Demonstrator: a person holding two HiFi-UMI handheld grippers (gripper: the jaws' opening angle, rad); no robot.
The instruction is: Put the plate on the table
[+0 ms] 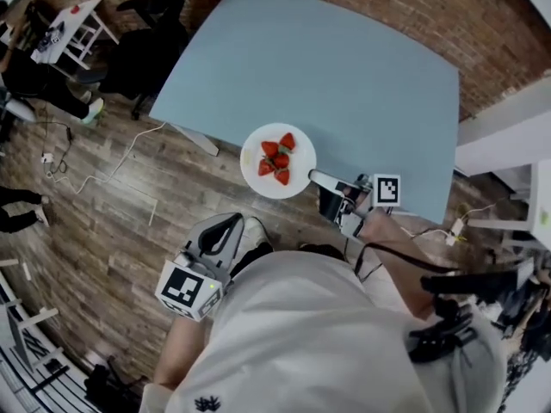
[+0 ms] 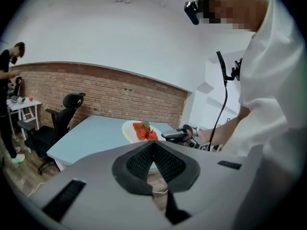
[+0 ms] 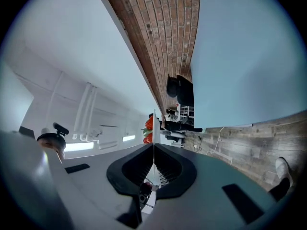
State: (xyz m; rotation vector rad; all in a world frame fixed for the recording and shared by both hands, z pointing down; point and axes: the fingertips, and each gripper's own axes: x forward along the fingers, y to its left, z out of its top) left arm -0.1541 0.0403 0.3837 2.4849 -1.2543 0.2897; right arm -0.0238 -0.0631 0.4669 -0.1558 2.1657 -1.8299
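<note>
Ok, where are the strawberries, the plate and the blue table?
strawberries [image 1: 280, 160], head view, on the middle berry of the pile.
plate [image 1: 252, 179], head view, on its bare white rim, lower left.
table [image 1: 344, 76], head view, on its bare blue top.

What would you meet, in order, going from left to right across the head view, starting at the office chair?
Office chair → left claw, shut and empty → plate of strawberries → right claw, shut on the plate's right rim.
</note>
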